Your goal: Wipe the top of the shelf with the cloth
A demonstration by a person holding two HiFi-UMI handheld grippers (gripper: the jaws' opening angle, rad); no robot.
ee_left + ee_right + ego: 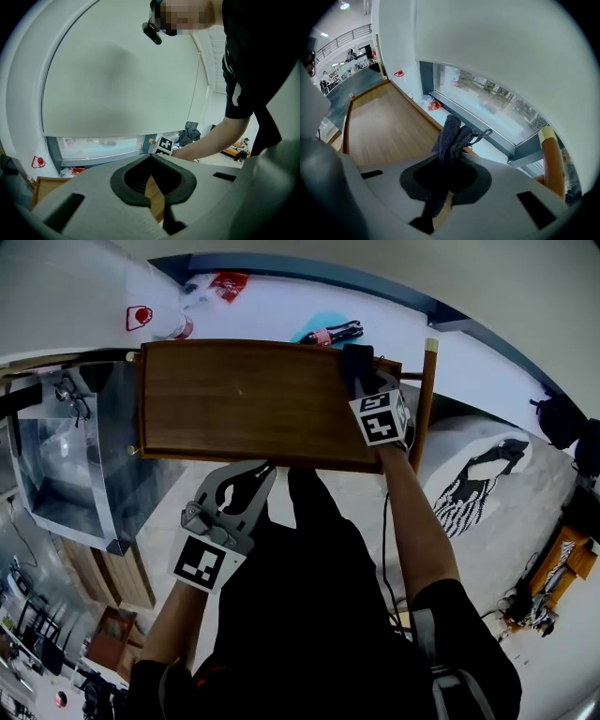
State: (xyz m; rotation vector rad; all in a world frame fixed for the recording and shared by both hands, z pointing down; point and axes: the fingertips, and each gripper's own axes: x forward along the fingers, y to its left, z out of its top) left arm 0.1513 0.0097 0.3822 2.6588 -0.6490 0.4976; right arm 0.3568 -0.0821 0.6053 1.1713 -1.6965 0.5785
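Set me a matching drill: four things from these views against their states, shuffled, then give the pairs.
1. left gripper
2. right gripper
3. cloth
4. shelf top

A. brown wood
B. dark, pinched between jaws
C. shut, nothing held, at the shelf's near edge
D. shut on fabric, over the shelf's right end

Pairs: 1-C, 2-D, 3-B, 4-A

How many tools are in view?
2. The right tool is over the shelf's right end, shut on the cloth; the left tool hangs by its near edge, shut, empty.
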